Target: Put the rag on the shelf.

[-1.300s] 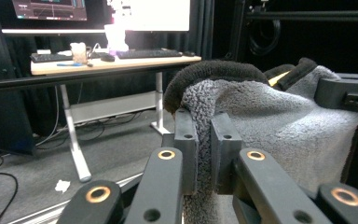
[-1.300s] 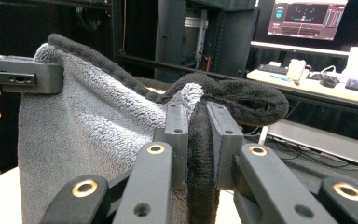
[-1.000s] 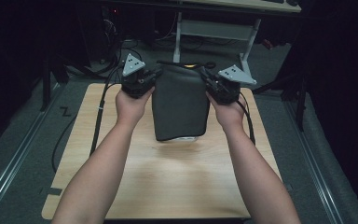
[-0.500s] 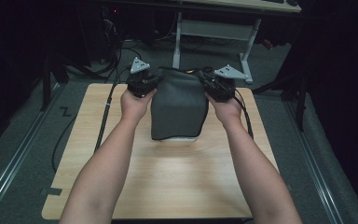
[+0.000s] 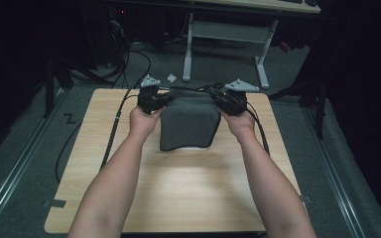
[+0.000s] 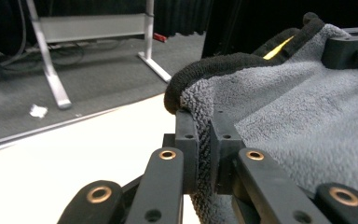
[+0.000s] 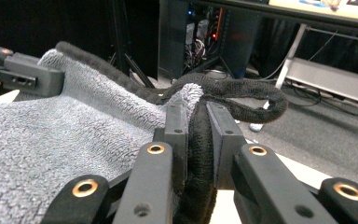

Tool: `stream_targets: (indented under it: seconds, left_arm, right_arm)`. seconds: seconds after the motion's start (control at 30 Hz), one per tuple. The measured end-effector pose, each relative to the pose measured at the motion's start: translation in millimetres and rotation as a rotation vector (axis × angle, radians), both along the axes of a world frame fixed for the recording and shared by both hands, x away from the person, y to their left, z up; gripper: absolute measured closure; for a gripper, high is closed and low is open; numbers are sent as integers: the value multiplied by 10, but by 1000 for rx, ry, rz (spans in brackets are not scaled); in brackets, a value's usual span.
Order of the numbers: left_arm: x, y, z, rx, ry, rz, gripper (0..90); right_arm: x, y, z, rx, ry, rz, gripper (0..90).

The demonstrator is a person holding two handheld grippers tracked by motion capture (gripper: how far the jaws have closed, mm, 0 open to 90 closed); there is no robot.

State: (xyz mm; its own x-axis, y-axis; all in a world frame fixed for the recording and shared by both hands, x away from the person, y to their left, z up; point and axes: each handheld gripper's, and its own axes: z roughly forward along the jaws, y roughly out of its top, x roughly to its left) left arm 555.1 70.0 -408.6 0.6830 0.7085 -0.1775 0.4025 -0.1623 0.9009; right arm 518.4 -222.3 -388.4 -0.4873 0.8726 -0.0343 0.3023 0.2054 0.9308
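Observation:
A grey terry towel (image 5: 187, 124) with a black hem hangs between both grippers over the far half of the wooden table (image 5: 178, 198). Its lower edge rests on the tabletop. My left gripper (image 5: 155, 101) is shut on the towel's left top corner; in the left gripper view the jaws pinch the grey towel (image 6: 307, 116) and the left gripper (image 6: 204, 128) stands over the pale tabletop. My right gripper (image 5: 227, 103) is shut on the right top corner; its own view shows the right gripper (image 7: 196, 126) clamping the towel's black hem (image 7: 242, 95). The towel (image 7: 51, 140) stretches off to its left.
Cables (image 5: 116, 129) trail from both grippers across the table's far left and right. Beyond the far edge stand a white desk frame (image 5: 228, 34) and dark floor with wires. A scrap of white paper (image 6: 38, 110) lies on the floor.
Both hands have lowered and moved toward the far edge with the towel. The towel now hangs shorter, with more of it settling on the table.

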Motion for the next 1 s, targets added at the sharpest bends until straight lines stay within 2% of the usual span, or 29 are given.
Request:
stream_targets:
  seconds: [0.27, 0.47, 0.67, 0.73, 0.8, 0.9, 0.93, 1.0]
  left_arm:
    - [-35, 35, -200, -27, 67, -15, 843]
    - [-63, 65, -262, -35, 81, -15, 843]
    - [-119, 122, -389, -51, 105, -36, 838]
    - [-132, 131, -432, -53, 118, -45, 838]
    - [-147, 126, -462, -50, 119, -50, 836]
    - [-161, 134, -494, -62, 130, -48, 829]
    - [-161, 140, -499, -67, 135, -46, 813]
    - [-165, 153, -505, -67, 145, -44, 776]
  right_arm:
    - [8, -16, -145, 12, 41, -3, 806]
    - [27, -43, -264, 36, 89, 6, 801]
    - [47, -44, -348, 99, 129, 12, 798]
    - [41, -27, -379, 77, 132, 8, 796]
    - [38, -28, -401, 83, 142, 3, 791]
    - [45, -47, -438, 100, 163, -7, 747]
    - [50, -61, -447, 114, 175, -13, 712]
    - [61, -85, -446, 112, 176, -33, 656]
